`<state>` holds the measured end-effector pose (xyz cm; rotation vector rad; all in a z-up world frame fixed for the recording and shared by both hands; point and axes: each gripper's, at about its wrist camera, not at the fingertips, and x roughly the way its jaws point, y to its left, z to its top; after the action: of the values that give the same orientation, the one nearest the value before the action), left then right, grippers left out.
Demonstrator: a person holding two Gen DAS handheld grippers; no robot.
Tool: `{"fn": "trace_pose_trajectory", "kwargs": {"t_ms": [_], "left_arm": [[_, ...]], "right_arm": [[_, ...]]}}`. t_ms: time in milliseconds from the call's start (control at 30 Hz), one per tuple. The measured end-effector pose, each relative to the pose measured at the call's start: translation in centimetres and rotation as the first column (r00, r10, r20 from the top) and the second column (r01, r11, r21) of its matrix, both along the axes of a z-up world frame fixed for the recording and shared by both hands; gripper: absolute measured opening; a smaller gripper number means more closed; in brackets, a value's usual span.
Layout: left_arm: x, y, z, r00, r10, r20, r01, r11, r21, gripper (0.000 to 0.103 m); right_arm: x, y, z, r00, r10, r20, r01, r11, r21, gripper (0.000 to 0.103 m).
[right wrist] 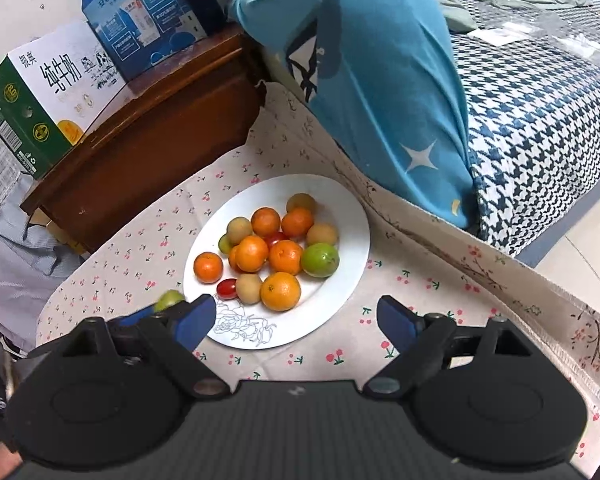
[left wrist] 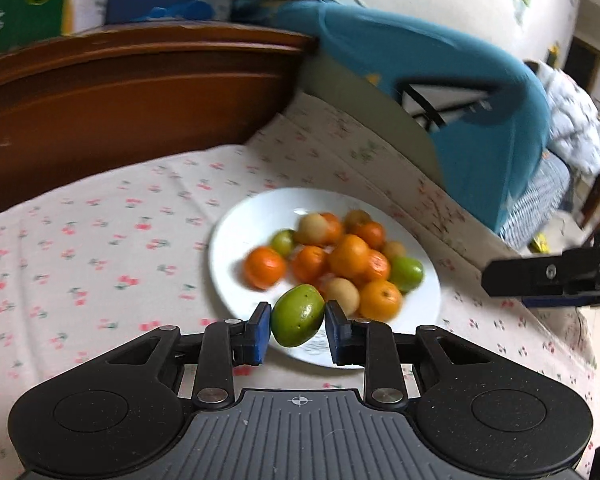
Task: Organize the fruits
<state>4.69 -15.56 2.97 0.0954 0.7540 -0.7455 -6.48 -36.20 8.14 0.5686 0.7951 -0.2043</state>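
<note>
Gripping a green fruit [left wrist: 298, 316], left claw [left wrist: 298, 330]; right view half-hides it.

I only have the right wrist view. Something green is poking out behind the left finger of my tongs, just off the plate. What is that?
Observer: It is a green fruit, clamped between the blue pads of the left tongs.
Operator: Is it whole? I only see a sliver.
Observer: Yes, it is whole and oval, with a few small brown specks on its skin.
Operator: Where does it sit against the plate from that side?
Observer: In the left wrist view it covers the near rim of the plate, with the piled fruit behind it.
</note>
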Motion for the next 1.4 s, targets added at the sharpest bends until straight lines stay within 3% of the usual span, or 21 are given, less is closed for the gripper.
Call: {"fn": "trace_pose_trajectory", "kwargs": {"t_ms": [133,200,267,333,433,633,900,1133,1400], "left_arm": [[0.0,-1.3,-0.6,1.0,-0.027,0.003,0.027,0.999,0.02,0.026],[-0.3,-1.4,-0.3,1.0,-0.027,0.008,0.027,1.0,0.013,0.032],[-0.5,-1.2,0.4,1.0,-0.007,0.014,0.007,1.0,0.01,0.059],[-0.9,-0.8,1.4,0.999,0.014,0.047,-0.013,1.0,-0.011,0.071],[-0.8,-0.5,2.7,0.999,0.027,0.037,-0.027,0.999,-0.018,0.074],[-1.1,0.9,5.2,0.995,0.096,0.026,-0.097,0.995,0.024,0.091],[-1.4,2.2,5.3,0.978,0.203,-0.047,-0.194,0.969,0.151,0.094],[-1.5,2.8,4.9,0.958,0.274,-0.089,-0.251,0.945,0.208,0.094],[-1.6,2.5,4.5,0.951,0.303,-0.07,-0.275,0.925,0.26,0.094]], "right_arm": [[0.1,-0.1,-0.2,1.0,0.001,-0.01,0.0,1.0,0.005,0.087],[0.1,0.0,-0.3,1.0,-0.002,-0.02,0.002,1.0,0.003,0.087],[0.2,0.0,-0.4,1.0,-0.007,-0.026,0.007,1.0,-0.002,0.087],[0.2,-0.1,-0.4,1.0,-0.012,-0.028,0.012,1.0,-0.006,0.087],[0.2,-0.2,-0.5,0.999,-0.017,-0.036,0.016,1.0,-0.011,0.087],[0.3,-0.2,-0.8,0.998,-0.026,-0.062,0.025,1.0,-0.018,0.088],[0.6,1.3,-1.0,0.995,0.026,-0.101,-0.034,0.997,-0.072,0.089],[1.0,2.8,-1.1,0.988,0.054,-0.145,-0.074,0.988,-0.133,0.091],[1.6,3.7,-1.8,0.98,0.034,-0.197,-0.069,0.983,-0.173,0.093]]}}
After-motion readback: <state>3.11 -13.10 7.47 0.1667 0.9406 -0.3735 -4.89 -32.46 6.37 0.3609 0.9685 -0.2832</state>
